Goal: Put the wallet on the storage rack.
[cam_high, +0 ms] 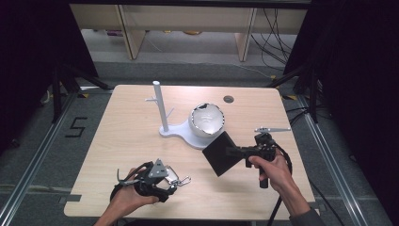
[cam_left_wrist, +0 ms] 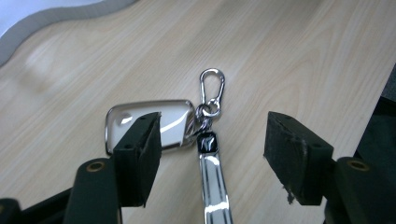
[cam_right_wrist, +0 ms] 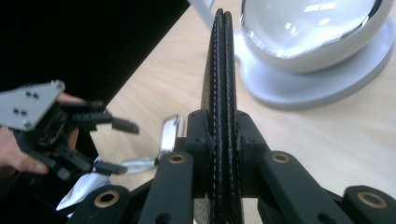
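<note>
A shiny silver key fob (cam_left_wrist: 175,116) with a carabiner (cam_left_wrist: 212,84) and a metal strap lies flat on the wooden table (cam_high: 131,136). My left gripper (cam_left_wrist: 212,130) stands open over it, its pads on either side of the strap and touching nothing. In the high view the fob (cam_high: 174,174) lies at the front left, by the left gripper (cam_high: 170,182). My right gripper (cam_right_wrist: 223,126) is shut on a black stitched wallet (cam_right_wrist: 219,60) and holds it on edge above the table. The wallet (cam_high: 220,153) hangs front right of centre.
A white stand (cam_high: 186,134) with an upright pole (cam_high: 160,106) and a round white bowl-shaped lamp (cam_high: 206,120) sits mid-table, just behind the wallet. A small round grommet (cam_high: 228,99) is at the far edge. Black tripod legs flank the table.
</note>
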### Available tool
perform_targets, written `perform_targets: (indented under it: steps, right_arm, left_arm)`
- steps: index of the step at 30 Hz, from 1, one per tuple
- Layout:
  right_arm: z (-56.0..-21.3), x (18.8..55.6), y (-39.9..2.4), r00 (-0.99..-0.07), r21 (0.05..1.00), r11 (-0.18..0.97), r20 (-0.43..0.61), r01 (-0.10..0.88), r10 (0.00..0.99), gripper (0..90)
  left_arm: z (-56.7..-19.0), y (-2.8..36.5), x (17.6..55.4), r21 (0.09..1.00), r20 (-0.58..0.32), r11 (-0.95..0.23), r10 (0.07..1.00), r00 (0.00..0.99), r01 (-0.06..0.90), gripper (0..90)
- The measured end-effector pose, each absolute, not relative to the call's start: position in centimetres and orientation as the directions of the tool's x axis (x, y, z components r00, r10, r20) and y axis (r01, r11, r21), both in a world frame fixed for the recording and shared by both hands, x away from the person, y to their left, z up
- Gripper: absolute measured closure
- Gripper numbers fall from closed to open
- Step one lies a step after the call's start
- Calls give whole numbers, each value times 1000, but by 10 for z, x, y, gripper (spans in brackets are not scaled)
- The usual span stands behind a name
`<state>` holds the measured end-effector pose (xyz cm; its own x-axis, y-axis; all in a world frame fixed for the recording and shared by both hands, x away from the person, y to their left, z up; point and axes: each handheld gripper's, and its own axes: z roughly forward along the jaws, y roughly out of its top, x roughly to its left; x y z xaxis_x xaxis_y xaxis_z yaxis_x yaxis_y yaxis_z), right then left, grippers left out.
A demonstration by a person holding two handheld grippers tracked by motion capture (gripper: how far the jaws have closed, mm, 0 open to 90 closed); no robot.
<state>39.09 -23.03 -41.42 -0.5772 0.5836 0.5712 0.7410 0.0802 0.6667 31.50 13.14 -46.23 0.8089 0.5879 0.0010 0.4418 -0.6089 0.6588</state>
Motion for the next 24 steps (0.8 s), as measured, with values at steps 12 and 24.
perform_targets:
  steps: [12,24]
  right_arm:
    - [-374,430,-241,-591,727,74,490,683,641,795]
    - [-363,471,-238,-521,716,25,483,697,704,795]
  left_arm:
    - [-467,162,304,674,-20,-554,648,762,489,328]
    - [-475,174,298,670,-30,-538,668,744,510,304]
